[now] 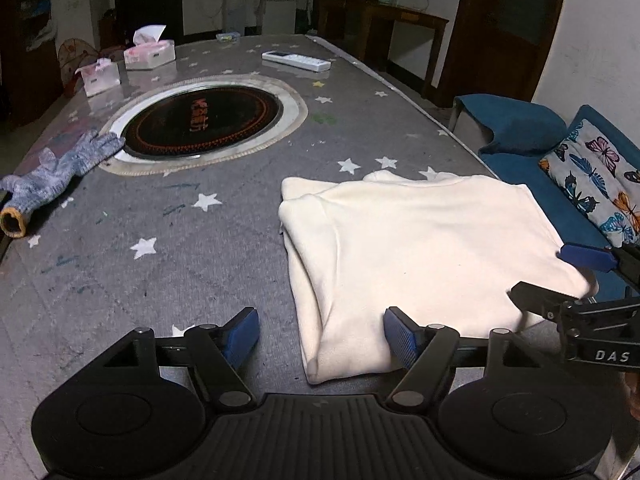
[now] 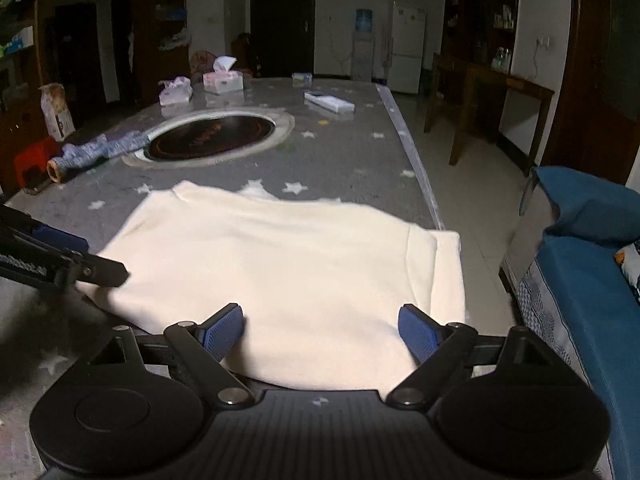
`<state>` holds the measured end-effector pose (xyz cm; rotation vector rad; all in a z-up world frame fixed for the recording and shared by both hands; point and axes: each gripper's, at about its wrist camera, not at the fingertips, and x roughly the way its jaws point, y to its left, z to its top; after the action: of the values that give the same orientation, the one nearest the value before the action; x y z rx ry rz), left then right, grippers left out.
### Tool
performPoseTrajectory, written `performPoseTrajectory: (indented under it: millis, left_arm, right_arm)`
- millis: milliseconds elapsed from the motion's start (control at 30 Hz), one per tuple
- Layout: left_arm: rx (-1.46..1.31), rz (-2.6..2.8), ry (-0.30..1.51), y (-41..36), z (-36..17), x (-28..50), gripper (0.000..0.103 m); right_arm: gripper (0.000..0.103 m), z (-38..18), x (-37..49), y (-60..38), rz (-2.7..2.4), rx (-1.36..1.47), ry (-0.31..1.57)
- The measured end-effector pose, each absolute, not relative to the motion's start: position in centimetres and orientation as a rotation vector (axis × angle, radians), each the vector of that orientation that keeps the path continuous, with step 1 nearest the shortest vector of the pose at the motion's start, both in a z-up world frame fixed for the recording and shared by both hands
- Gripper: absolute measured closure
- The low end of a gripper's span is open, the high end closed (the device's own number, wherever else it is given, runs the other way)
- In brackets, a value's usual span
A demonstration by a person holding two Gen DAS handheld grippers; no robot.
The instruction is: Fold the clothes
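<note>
A cream garment (image 1: pixel 416 248) lies folded into a rough rectangle on the grey star-patterned table (image 1: pixel 200 260), near its right edge. It also shows in the right wrist view (image 2: pixel 288 272). My left gripper (image 1: pixel 320 336) is open, its jaws wide apart over the garment's near left corner, holding nothing. My right gripper (image 2: pixel 320 332) is open over the garment's near right edge, empty. The right gripper's fingers also show in the left wrist view (image 1: pixel 584 258), at the garment's right side. The left gripper shows at the left in the right wrist view (image 2: pixel 60 260).
A grey knitted glove (image 1: pixel 52 180) lies at the table's left. A round black inset burner (image 1: pixel 200 120) sits mid-table. Two tissue packs (image 1: pixel 148 54) and a white remote (image 1: pixel 296 60) lie at the far end. A blue sofa (image 1: pixel 560 184) stands right of the table.
</note>
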<state>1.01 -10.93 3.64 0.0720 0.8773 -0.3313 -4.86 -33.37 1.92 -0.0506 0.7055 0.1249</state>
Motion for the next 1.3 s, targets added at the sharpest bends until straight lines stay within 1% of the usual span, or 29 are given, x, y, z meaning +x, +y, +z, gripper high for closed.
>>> performPoseTrajectory:
  millis: [133,167,333,500,633,800,1000,1300]
  left_arm:
    - [0.092,-0.329,0.871,-11.2,3.3,1.0,0.029]
    - [0.094,-0.328,0.872,-11.2,3.2,1.0,0.029]
    - [0.081,-0.330,0.880,-10.9,3.1,1.2,0.027]
    - [0.072,-0.328,0.874,-10.7,3.4,1.1,0.027]
    - [0.071,-0.326,0.873,-10.5,3.4,1.0,0.027]
    - [0.059,-0.334,0.873,-10.1,3.1,1.0,0.026]
    - [0.044,-0.329,0.866,-9.4,3.4,0.9,0.025]
    - [0.029,-0.332,0.874,-8.6,3.0,0.7,0.024]
  right_arm:
    - [0.014,2.1,-5.0,-33.2,0.139,-0.019,0.698]
    - [0.013,1.8,-4.9,-33.0,0.139,-0.022,0.705]
    - [0.011,1.2,-4.6,-32.3,0.132,-0.046,0.719]
    - [0.011,2.1,-4.5,-32.0,0.141,-0.023,0.700]
    - [0.008,2.0,-4.2,-31.1,0.166,-0.014,0.691]
    - [0.007,0.8,-3.6,-30.4,0.179,-0.043,0.731]
    - [0.007,2.2,-3.6,-29.9,0.213,-0.046,0.698]
    - [0.006,1.4,-3.2,-28.6,0.269,-0.056,0.730]
